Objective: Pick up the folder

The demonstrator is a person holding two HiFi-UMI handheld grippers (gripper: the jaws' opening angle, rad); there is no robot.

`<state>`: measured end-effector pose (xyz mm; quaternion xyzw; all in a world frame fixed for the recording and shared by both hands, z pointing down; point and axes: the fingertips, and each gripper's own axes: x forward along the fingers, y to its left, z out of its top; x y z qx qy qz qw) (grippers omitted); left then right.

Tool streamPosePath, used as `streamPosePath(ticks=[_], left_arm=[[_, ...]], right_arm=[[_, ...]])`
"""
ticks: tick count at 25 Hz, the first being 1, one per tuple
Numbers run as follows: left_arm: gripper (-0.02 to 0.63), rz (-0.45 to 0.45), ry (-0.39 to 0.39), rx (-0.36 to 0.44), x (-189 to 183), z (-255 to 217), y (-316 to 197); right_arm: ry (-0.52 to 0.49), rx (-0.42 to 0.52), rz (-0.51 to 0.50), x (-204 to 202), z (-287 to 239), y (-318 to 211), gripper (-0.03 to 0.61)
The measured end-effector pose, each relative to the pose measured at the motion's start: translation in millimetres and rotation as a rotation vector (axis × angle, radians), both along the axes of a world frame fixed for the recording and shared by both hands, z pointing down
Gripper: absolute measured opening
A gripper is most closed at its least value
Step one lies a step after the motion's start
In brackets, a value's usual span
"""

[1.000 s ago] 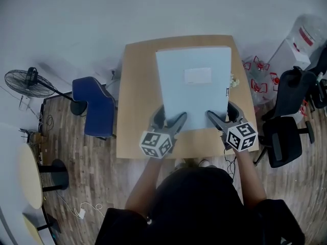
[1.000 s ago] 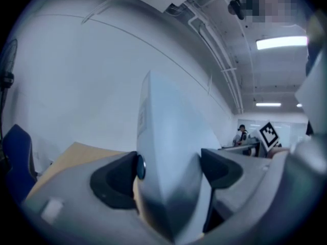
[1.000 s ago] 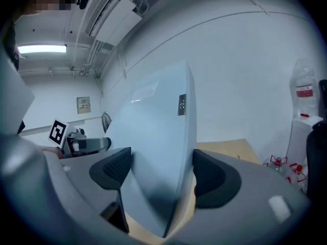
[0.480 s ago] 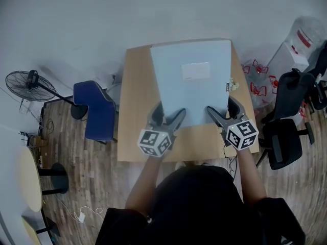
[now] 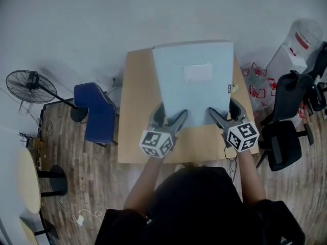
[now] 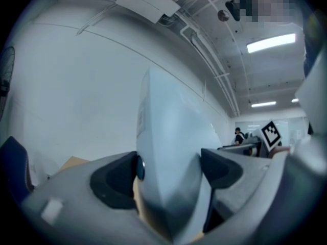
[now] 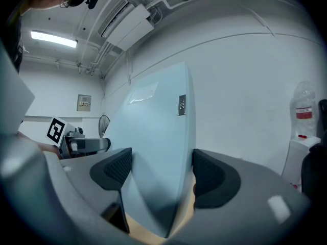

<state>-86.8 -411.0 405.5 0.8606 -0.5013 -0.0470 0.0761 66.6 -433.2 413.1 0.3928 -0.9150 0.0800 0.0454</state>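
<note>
The folder (image 5: pixel 194 80) is a thick, pale blue box file with a white label on its cover, held above the wooden table (image 5: pixel 134 111). My left gripper (image 5: pixel 170 115) is shut on its near left corner and my right gripper (image 5: pixel 223 109) on its near right corner. In the left gripper view the folder (image 6: pixel 168 147) stands edge-on between the dark pads (image 6: pixel 118 180), which press on both faces. In the right gripper view the folder (image 7: pixel 153 131) likewise fills the gap of the right gripper (image 7: pixel 158 170), with a small spine tag showing.
A blue chair (image 5: pixel 94 111) stands left of the table and a floor fan (image 5: pixel 28 83) further left. Black office chairs (image 5: pixel 283 137), red items (image 5: pixel 257 80) and a water bottle (image 5: pixel 302 37) crowd the right. A round table (image 5: pixel 28 180) is at lower left.
Both grippers have risen with the folder in them. The folder now looks larger and covers more of the table's far edge.
</note>
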Motion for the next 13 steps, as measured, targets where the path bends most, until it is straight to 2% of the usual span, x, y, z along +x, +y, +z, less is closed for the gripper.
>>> streamPosePath(ticks=[13], left_arm=[[0.399, 0.001, -0.011, 0.005, -2.9, 0.7, 5.5]], right_arm=[[0.008, 0.009, 0.003, -3.5, -0.1, 5.5, 0.376]])
